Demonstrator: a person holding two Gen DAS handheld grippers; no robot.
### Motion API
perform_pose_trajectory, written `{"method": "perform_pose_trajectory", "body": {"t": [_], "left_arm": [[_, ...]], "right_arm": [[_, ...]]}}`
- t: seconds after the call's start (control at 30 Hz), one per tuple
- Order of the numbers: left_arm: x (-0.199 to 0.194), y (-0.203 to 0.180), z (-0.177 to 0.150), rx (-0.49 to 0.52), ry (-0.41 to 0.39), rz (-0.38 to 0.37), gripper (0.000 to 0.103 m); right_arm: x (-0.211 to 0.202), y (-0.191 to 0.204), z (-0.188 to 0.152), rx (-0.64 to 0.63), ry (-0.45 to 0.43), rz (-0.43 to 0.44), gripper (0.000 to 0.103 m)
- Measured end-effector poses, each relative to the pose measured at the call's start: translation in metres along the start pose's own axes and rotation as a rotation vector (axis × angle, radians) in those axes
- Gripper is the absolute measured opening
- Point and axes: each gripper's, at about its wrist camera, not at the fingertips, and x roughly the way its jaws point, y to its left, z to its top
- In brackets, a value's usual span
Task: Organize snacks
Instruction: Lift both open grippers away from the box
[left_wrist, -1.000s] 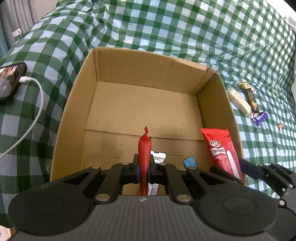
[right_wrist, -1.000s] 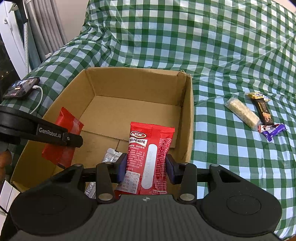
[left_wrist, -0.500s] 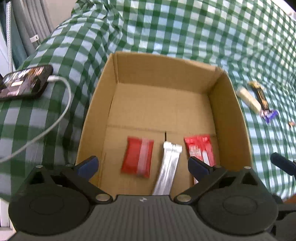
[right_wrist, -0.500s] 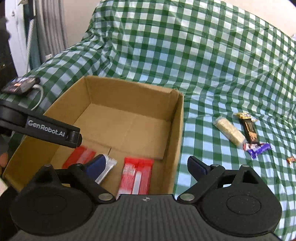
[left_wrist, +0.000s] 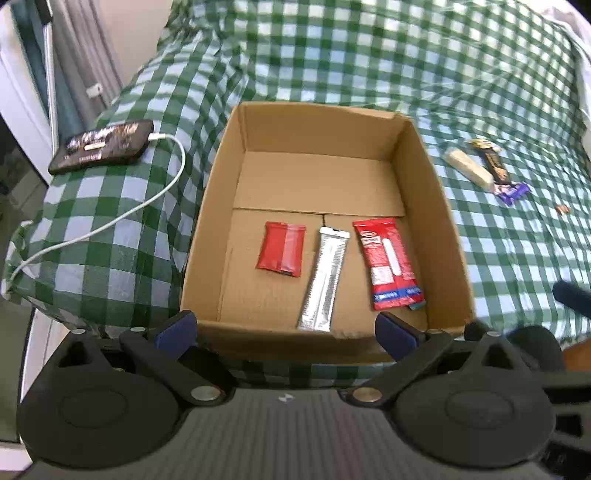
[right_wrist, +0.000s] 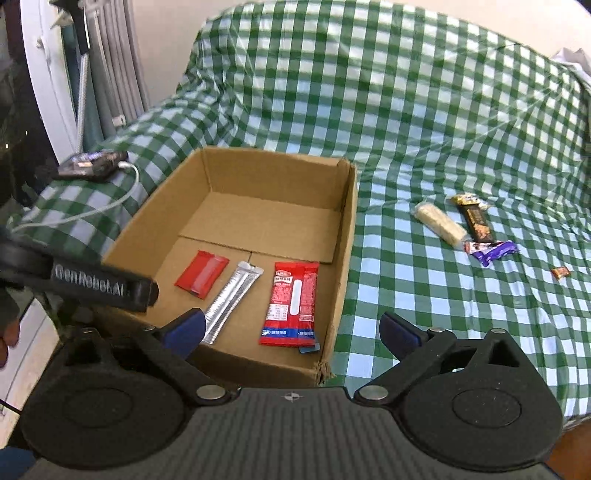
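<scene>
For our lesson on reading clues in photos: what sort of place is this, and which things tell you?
Probably a room in a home, not a lab. A green checked cloth is draped over soft furniture, perhaps a sofa or bed, a phone is charging on it, and curtains hang at the left.

Both grippers released, pulled back; small red packet (left_wrist: 281, 248), big red packet (left_wrist: 388, 263) now in box (left_wrist: 207, 206).
</scene>
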Motion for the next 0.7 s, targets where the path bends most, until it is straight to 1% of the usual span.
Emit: {"method": "perform_pose_trajectory", "body": {"t": [0.33,0.7], "left_arm": [[-0.04,-0.011,-0.022,0.002,-0.072,0.002,0.103],[-0.061,-0.017,-0.031,0.018,-0.12,0.003,0.103]], "right_arm": [[-0.046,0.0,-0.013,-0.02,-0.082,-0.012,0.102],[-0.069,-0.001,-0.021,-0.019,-0.126,-0.016,0.102]]}}
